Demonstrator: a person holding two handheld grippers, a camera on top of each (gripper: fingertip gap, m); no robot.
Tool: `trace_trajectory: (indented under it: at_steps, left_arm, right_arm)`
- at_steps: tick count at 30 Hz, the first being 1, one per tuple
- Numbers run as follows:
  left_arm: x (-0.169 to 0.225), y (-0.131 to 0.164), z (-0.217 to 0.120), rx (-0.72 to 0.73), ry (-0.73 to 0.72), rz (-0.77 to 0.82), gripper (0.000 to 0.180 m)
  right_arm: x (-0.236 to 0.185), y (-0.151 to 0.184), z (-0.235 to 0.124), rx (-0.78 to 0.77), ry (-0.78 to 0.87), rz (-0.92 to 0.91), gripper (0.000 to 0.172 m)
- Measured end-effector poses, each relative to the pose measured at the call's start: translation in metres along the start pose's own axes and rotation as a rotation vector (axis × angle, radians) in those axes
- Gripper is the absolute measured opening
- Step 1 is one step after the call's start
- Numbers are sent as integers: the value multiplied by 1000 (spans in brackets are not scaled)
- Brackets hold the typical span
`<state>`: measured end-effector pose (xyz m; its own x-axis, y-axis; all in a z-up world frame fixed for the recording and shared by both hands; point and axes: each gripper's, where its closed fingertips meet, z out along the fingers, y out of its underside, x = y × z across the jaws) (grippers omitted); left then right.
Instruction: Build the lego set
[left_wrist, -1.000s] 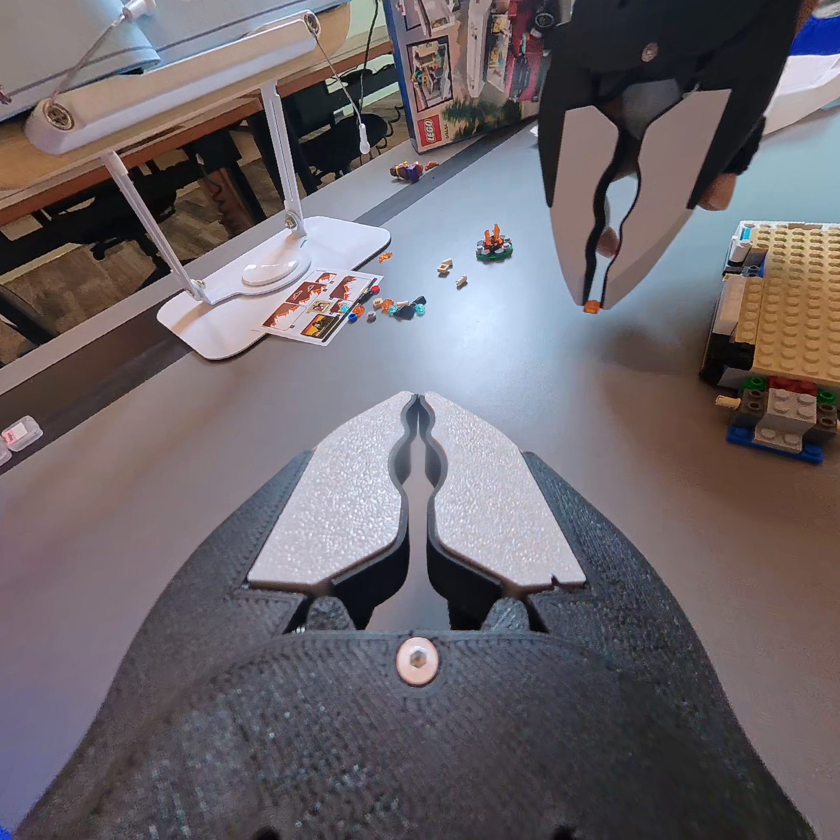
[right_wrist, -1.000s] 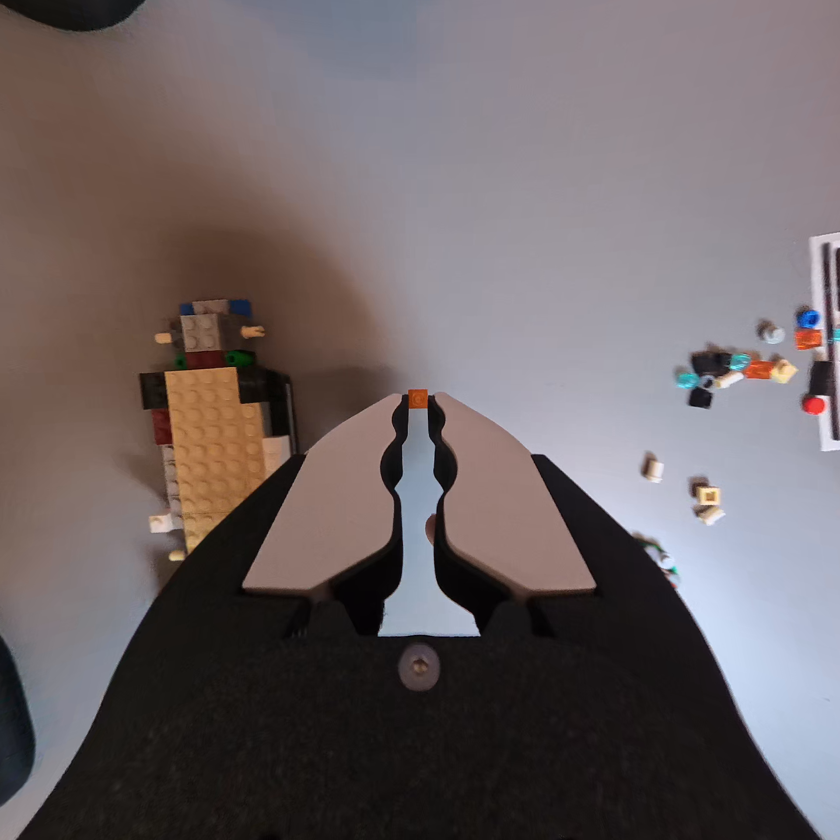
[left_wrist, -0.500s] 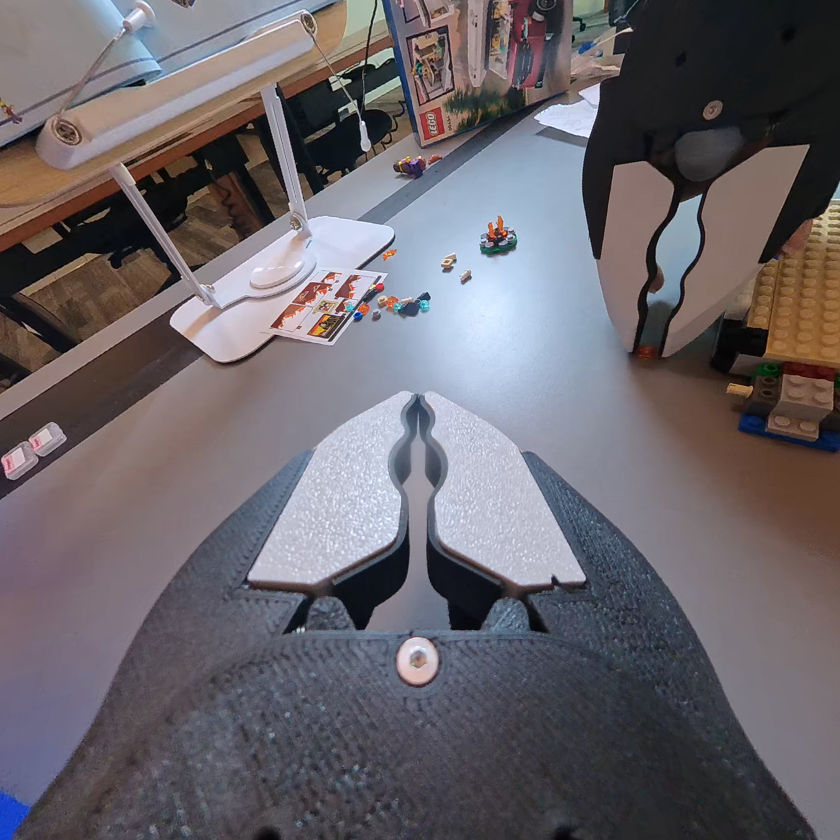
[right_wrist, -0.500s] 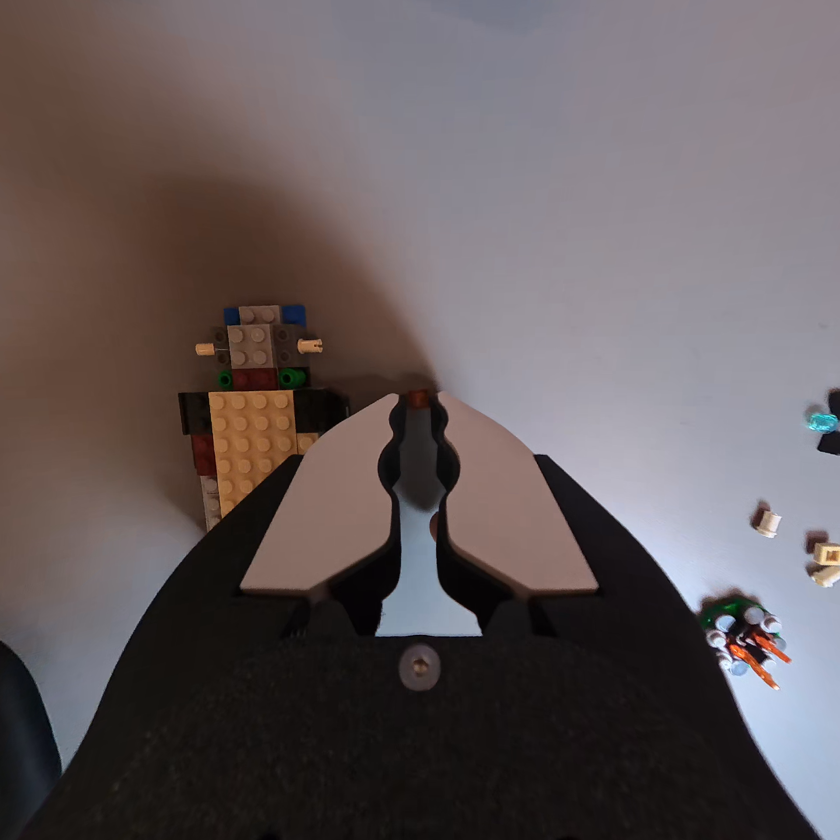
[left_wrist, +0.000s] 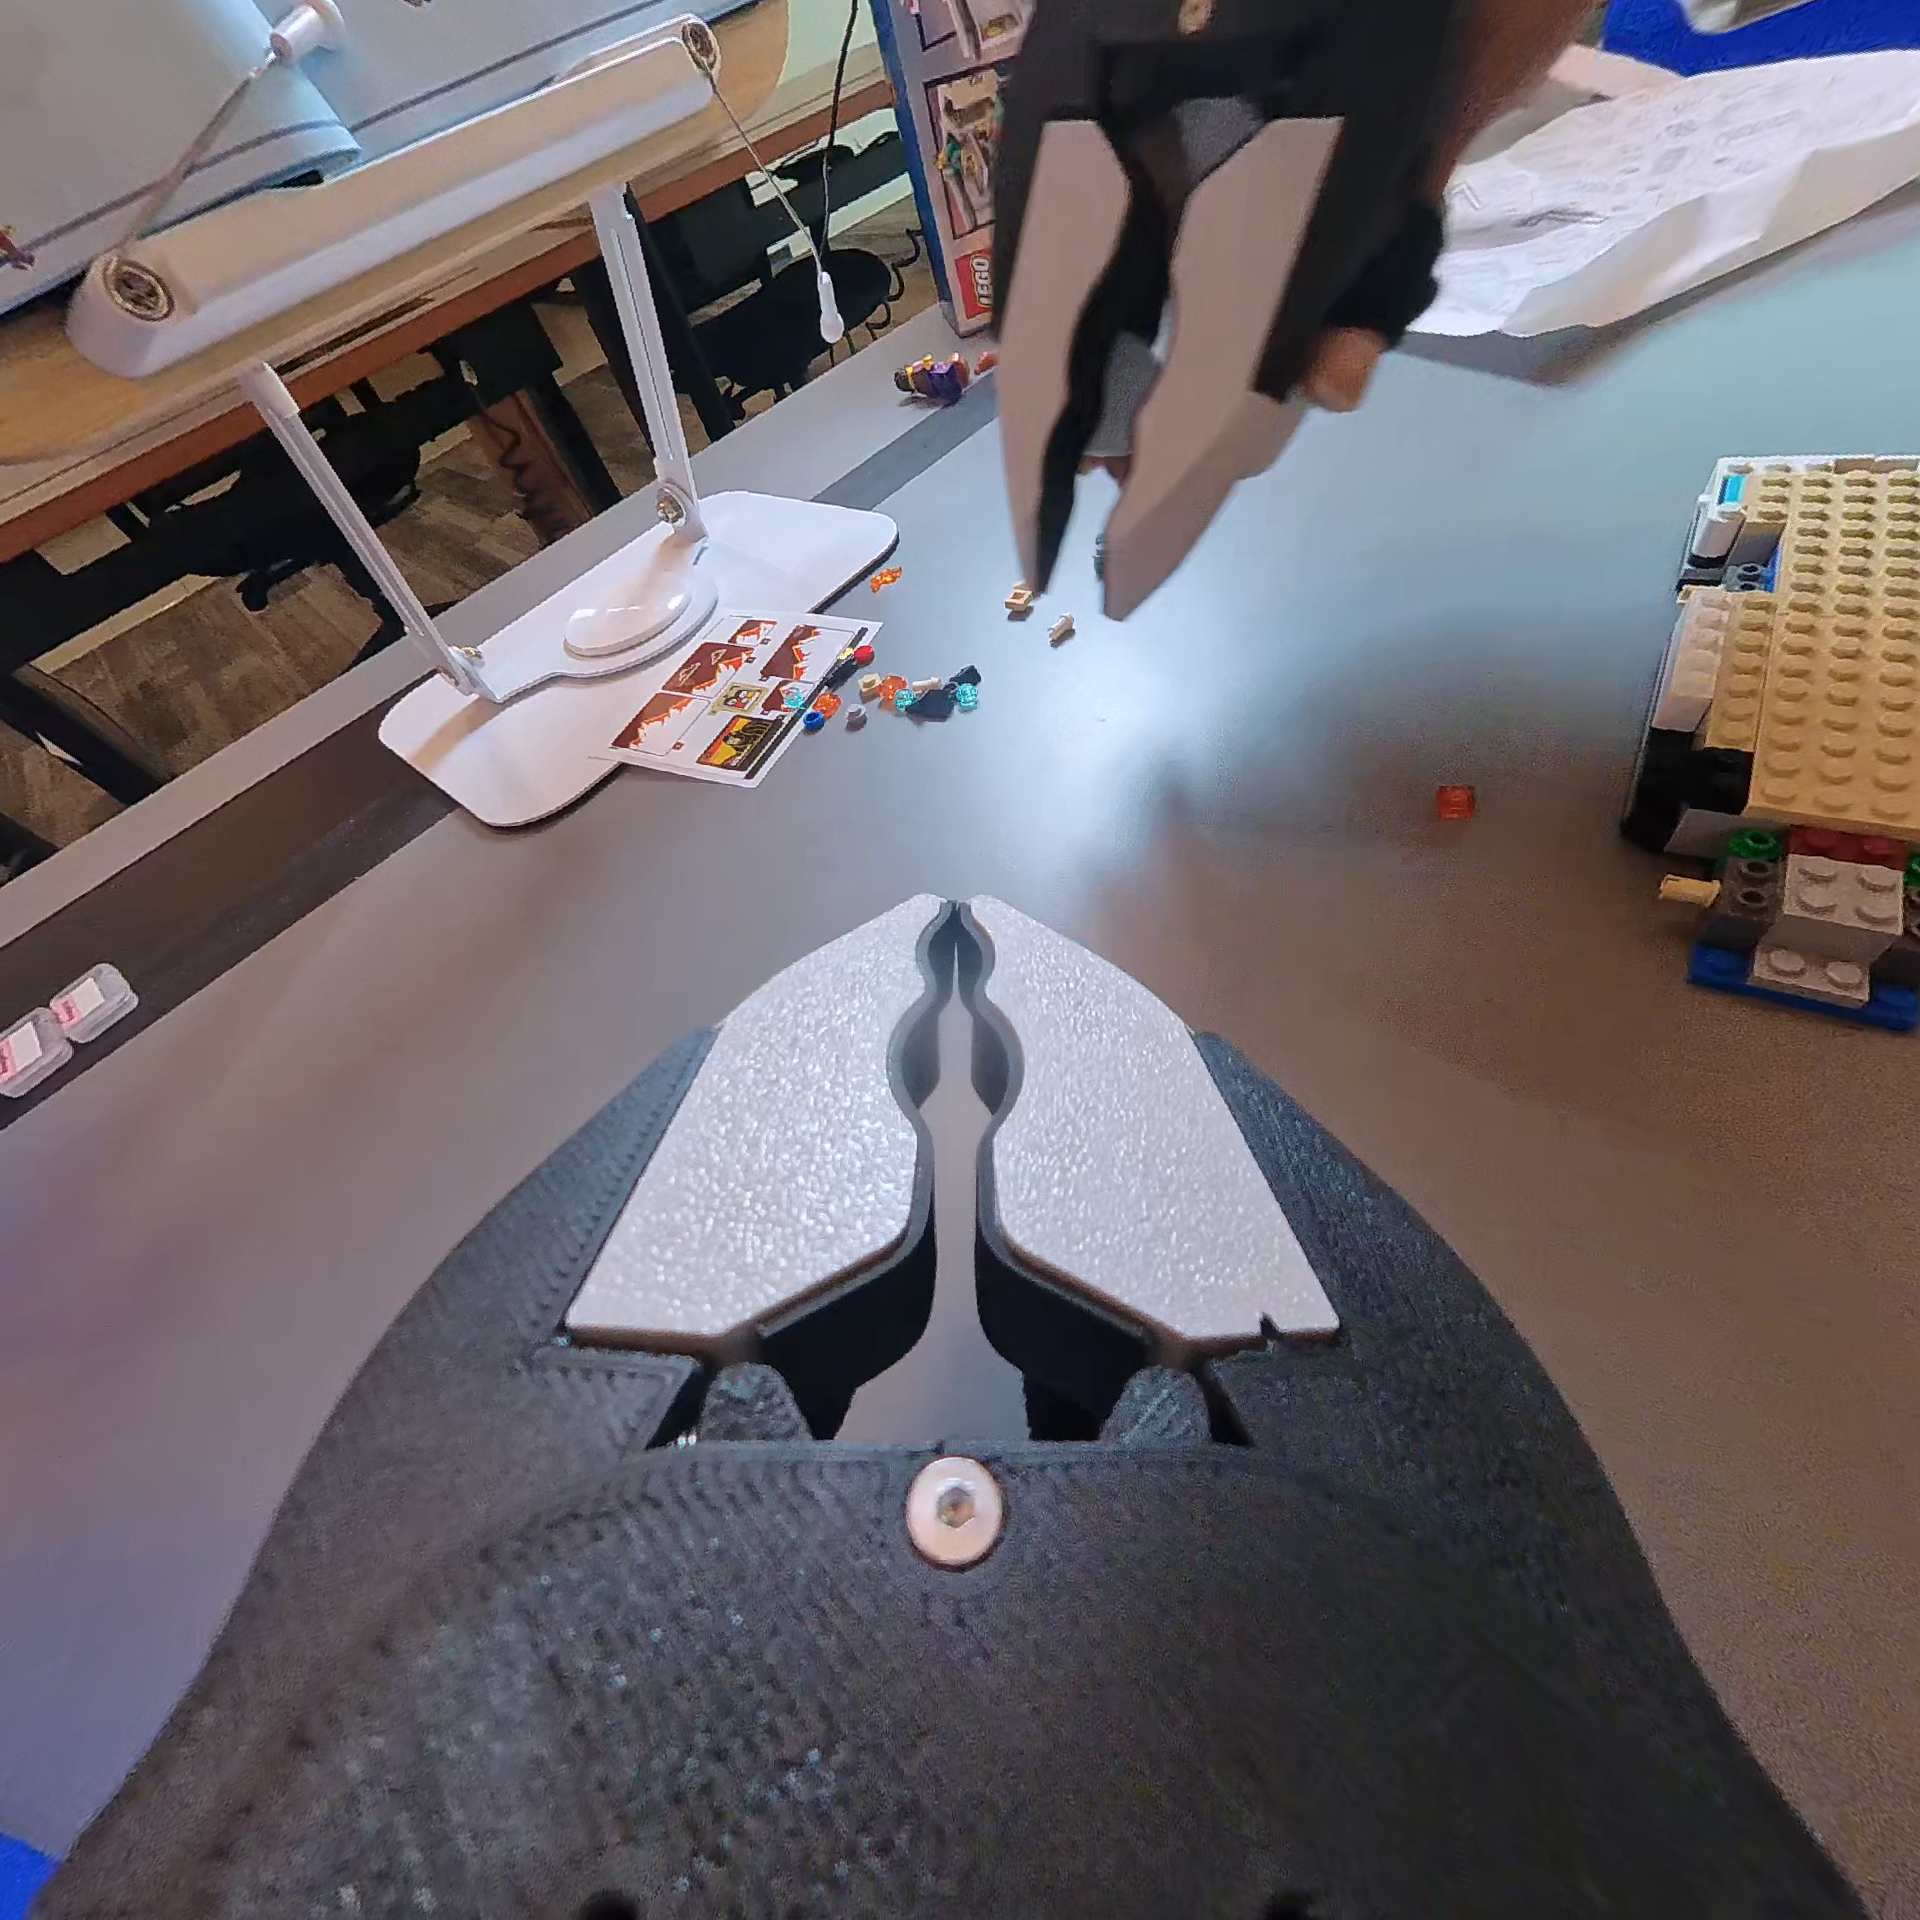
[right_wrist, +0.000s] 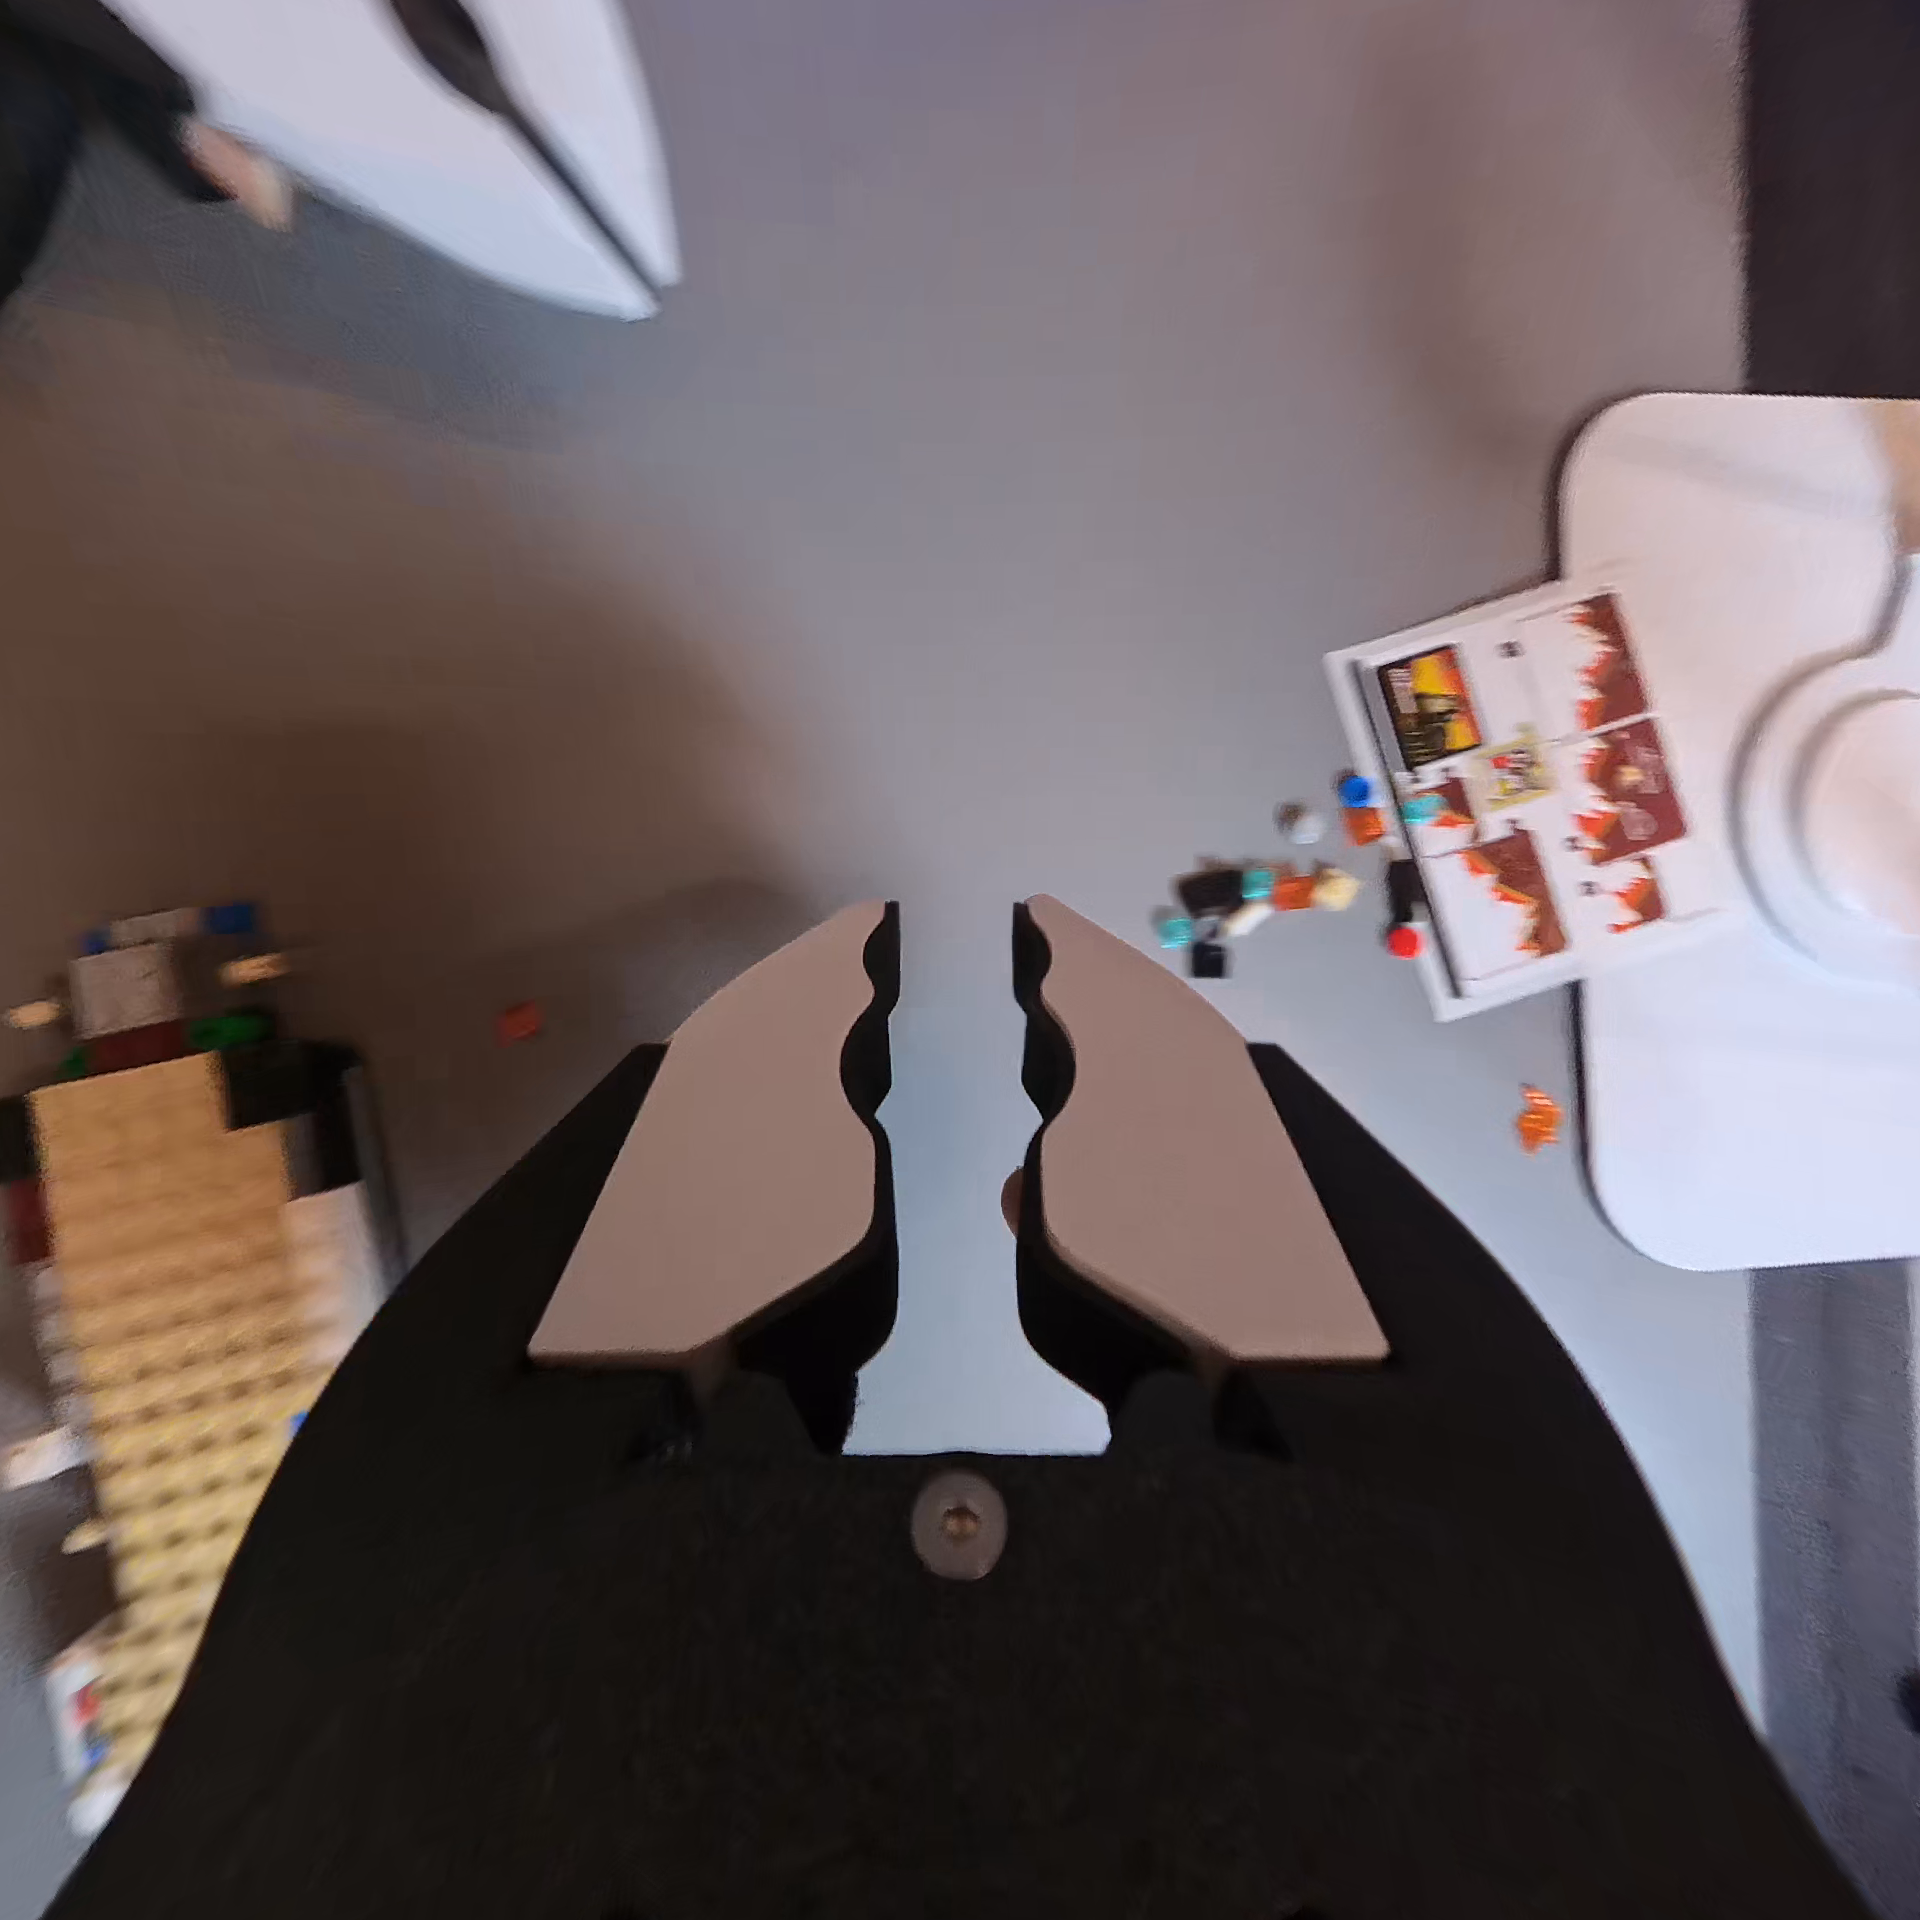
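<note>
My left gripper (left_wrist: 958, 906) is shut with nothing between its pads and hovers low over the grey table (left_wrist: 1143, 831). My right gripper (right_wrist: 956, 906) is open and empty above the table; it also shows in the left wrist view (left_wrist: 1075, 597), raised over a few small tan pieces. A small orange brick (left_wrist: 1457, 802) lies on the table next to the tan-topped brick model (left_wrist: 1829, 665); it shows blurred in the right wrist view (right_wrist: 520, 1020), left of my open fingers. The model (right_wrist: 156, 1226) is at the left there.
A cluster of small loose pieces (left_wrist: 894, 691) and a sticker sheet (left_wrist: 738, 696) lie by the white lamp base (left_wrist: 623, 665). A toy box (left_wrist: 956, 156) and paper sheets (left_wrist: 1683, 156) stand at the far edge. Two small packets (left_wrist: 62, 1023) lie at the left. My hands' fingertips stand some 11 centimeters from each other.
My right gripper set the orange brick down beside the model, opened, rose, and swung left toward the loose pieces. My left gripper stayed shut and nearly still.
</note>
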<state>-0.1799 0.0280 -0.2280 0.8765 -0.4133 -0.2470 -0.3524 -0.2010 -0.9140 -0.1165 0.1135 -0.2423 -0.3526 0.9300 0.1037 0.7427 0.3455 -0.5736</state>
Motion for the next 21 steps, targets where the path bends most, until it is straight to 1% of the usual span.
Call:
trace_trajectory:
  at_steps: [2, 4, 8, 13, 21]
  left_arm:
    - [-1, 1, 0, -1, -1, -3, 0]
    - [-2, 1, 0, 0, -4, -6, 0]
    - [-2, 1, 0, 0, -2, -12, 0]
    - [1, 1, 1, 2, 18, -22, 0]
    - [4, 2, 2, 0, 39, -30, 0]
  right_arm:
    - [29, 0, 9, -2, 42, 12, 19]
    - [52, 2, 20, -21, 51, 24, 17]
    - [81, 4, 38, -52, 31, 38, 15]
    - [96, 6, 53, -101, 5, 7, 10]
    - [97, 10, 59, -149, -66, -4, 11]
